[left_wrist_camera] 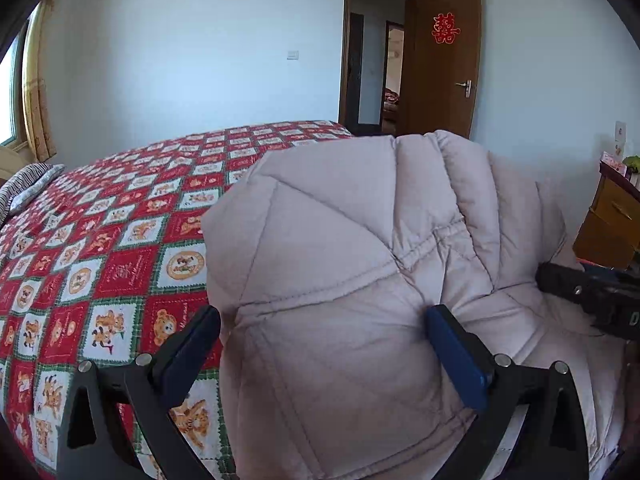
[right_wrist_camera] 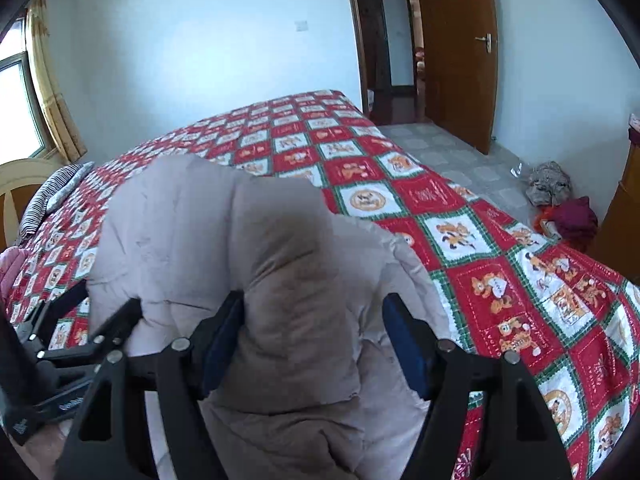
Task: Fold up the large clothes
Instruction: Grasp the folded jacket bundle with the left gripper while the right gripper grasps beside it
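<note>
A bedroom in daylight: pale blue walls (left_wrist_camera: 180,60), a bed under a red-and-green checked bedspread (right_wrist_camera: 500,280) printed with bears, a brown wooden door (left_wrist_camera: 444,60) standing open with a red paper decoration (left_wrist_camera: 445,29), yellow curtains (right_wrist_camera: 52,92) beside a window (right_wrist_camera: 20,100), grey tiled floor (right_wrist_camera: 460,160).

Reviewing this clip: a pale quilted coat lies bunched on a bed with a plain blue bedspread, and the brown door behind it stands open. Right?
Not quite. The bedspread is not plain blue: it is a red, white and green check with cartoon animal prints, as the right wrist view shows clearly. The rest holds: the pale quilted coat lies bunched on the bed, and the brown door behind it stands open.
</note>
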Tool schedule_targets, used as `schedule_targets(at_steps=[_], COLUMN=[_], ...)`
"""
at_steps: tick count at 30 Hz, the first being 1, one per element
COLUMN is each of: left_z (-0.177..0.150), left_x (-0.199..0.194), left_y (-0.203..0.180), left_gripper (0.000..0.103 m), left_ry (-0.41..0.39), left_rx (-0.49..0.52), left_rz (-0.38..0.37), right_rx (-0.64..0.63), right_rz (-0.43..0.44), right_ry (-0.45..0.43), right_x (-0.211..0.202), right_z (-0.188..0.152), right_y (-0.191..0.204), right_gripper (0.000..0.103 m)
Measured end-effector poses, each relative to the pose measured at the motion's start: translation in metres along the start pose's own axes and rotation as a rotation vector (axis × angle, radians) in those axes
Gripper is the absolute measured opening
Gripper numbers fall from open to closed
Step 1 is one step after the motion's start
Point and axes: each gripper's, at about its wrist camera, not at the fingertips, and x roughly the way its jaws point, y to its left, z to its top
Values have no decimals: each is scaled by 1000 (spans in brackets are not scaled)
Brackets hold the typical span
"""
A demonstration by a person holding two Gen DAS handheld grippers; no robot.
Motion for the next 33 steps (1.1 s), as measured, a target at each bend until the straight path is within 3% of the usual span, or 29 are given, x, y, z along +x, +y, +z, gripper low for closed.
schedule_targets(at_steps=[8,12,33], left_z=[-9,-9,-17], left_x=[25,33,44], left_y=[-6,-13,-20], left_gripper=[102,102,102], left_ry=[67,95,106], left_rx=[-25,-7,-10], left_rz=[-27,-1,22], right_rx=[47,65,107], right_rz=[21,40,62], right_ry=[30,64,87], right_x=[24,37,58], right_z=[-24,-25,-36], right_y=[-15,-20,-24], right_gripper=[76,79,87])
